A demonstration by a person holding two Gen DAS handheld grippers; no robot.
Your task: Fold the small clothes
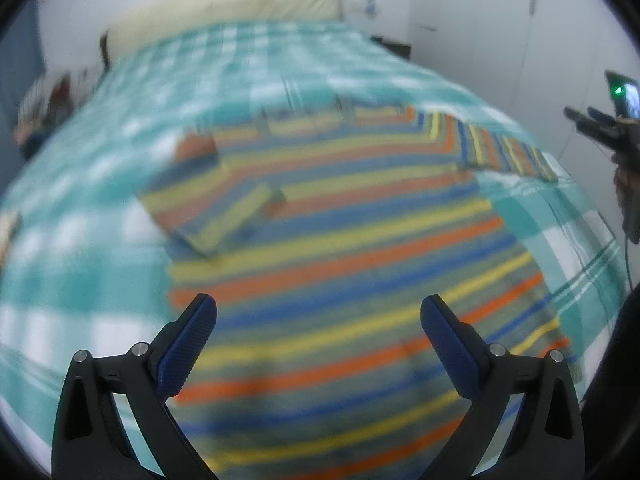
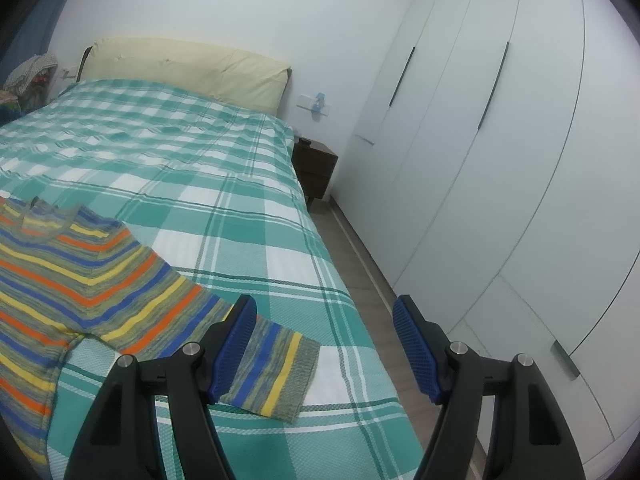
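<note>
A small striped sweater in orange, yellow, blue and grey lies flat on the green checked bed cover. Its left sleeve is folded in over the body; its right sleeve lies spread out to the side. My left gripper is open and empty, above the sweater's lower body. In the right wrist view the sweater lies at the left and its spread sleeve's cuff lies near the bed's edge. My right gripper is open and empty, hovering above that cuff. It also shows in the left wrist view.
A cream headboard cushion stands at the far end of the bed. A dark nightstand and white wardrobe doors line the right side, with a strip of floor between. Clothes are piled at the far left.
</note>
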